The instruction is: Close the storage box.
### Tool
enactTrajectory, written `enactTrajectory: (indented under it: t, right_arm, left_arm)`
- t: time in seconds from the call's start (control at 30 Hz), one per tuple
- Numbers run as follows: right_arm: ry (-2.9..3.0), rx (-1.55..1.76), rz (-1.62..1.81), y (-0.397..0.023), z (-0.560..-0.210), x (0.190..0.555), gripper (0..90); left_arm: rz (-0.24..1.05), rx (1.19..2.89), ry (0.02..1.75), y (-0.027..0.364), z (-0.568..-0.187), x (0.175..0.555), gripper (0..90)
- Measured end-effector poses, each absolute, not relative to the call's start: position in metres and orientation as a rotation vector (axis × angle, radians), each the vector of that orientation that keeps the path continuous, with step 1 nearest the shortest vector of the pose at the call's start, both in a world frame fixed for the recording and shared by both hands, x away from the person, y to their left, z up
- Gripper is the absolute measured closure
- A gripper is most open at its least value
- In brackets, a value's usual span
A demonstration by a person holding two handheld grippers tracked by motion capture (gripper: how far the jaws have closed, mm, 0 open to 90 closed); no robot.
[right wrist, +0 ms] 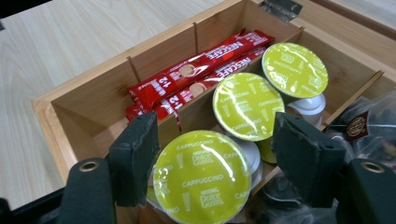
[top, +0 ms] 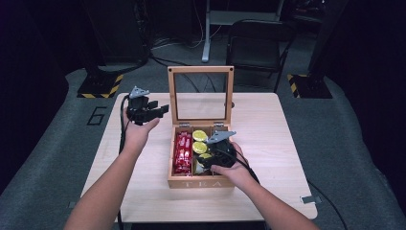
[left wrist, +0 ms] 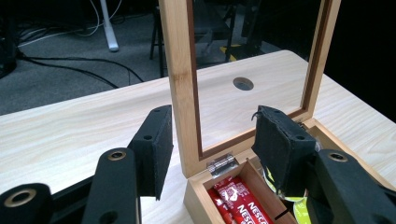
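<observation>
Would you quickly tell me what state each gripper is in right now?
Left gripper: open, jaws either side of the lid frame, not pressing on it.
Right gripper: open, jaws flanking the nearest cappuccino capsule, no visible pressure on it.

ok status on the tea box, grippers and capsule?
Left gripper open astride the raised lid. Right gripper open around nearest capsule, in the box. Nothing in the way.

Light wood table [top: 282,143], round cable hole [left wrist: 243,83] in top beyond the lid. Grey floor [top: 43,158] around it, painted "6" [top: 97,115] to the left. Black folding chair [top: 256,48] behind table, white desk leg [top: 207,33] beside it. Two black stand bases w/ yellow-black hazard tape, left [top: 101,85] and right [top: 309,86]. Loose cables [top: 167,61] on floor at back.
</observation>
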State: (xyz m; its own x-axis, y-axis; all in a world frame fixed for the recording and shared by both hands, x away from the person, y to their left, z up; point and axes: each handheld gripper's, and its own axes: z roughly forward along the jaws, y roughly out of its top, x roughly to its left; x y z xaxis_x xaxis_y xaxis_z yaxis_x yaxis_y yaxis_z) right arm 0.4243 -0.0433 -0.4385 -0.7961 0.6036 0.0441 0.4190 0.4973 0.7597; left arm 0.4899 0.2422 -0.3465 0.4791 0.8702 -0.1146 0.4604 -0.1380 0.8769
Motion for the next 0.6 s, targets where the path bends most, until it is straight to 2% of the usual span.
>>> enactTrajectory:
  t: [0.6]
  right_arm:
    - [2.559, 0.84, 1.139, -0.042, -0.45, 0.421, 30.4]
  left_arm:
    - [0.53, 1.774, 1.138, 0.241, -0.35, 0.49, 46.8]
